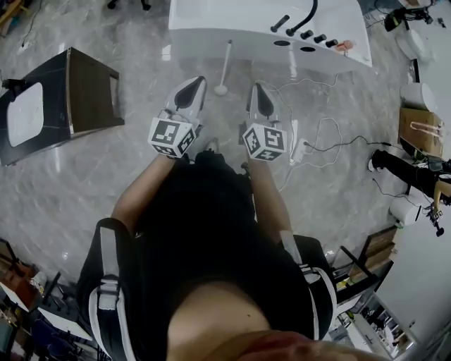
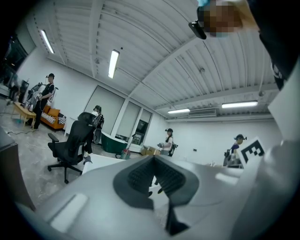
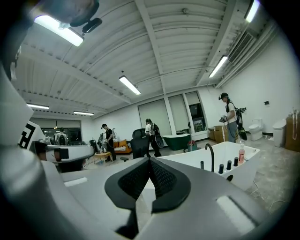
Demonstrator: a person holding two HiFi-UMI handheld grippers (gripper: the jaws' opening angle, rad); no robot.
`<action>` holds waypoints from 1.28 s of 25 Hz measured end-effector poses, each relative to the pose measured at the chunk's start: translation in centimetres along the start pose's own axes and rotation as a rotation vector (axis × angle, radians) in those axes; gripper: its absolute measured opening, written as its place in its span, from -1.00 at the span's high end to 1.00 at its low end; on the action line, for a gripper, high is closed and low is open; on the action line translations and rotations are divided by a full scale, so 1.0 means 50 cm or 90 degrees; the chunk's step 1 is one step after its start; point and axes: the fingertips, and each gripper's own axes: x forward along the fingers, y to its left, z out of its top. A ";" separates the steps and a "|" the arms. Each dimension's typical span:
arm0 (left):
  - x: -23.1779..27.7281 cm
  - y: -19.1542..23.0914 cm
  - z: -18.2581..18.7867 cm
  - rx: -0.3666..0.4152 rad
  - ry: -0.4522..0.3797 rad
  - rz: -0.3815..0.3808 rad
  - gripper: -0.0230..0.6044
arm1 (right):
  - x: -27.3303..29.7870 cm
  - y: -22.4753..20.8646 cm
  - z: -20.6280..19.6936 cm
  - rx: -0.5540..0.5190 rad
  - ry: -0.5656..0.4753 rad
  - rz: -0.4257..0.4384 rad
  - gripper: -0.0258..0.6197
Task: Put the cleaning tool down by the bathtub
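Head view, left to right:

- Dark cabinet with a white basin in its top stands on the grey floor, well apart from the tub.
- Left gripper: jaws fully together, nothing between them. The left gripper view confirms it, pads meeting at the tips. It points out into the room, at a black office chair and people standing far off.
- Cleaning tool: white stick with a round head. The head is on the floor, and the handle rises roughly upright along the front wall of the white bathtub. Can't tell whether the handle touches the wall. It's ahead of the two gripper tips, between them, and neither touches it.
- Right gripper: jaws shut, empty. The right gripper view shows the pads closed on each other.
- Tub deck carries a black faucet, a row of black knobs and a pink bottle. All three also show in the right gripper view, to the right of the jaws.
- White power strip with a looping white cable lies on the floor just right of the right gripper.
- Cardboard box sits at the far right edge.
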 end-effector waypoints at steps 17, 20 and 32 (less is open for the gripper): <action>-0.075 -0.015 0.022 0.022 -0.005 -0.054 0.90 | -0.097 0.101 0.016 -0.019 -0.020 -0.013 0.92; -0.077 -0.020 0.025 0.027 -0.008 -0.055 0.90 | -0.097 0.101 0.023 -0.018 -0.025 -0.013 0.92; -0.088 -0.025 0.013 0.029 -0.008 -0.047 0.90 | -0.106 0.109 0.013 -0.034 -0.025 0.000 0.92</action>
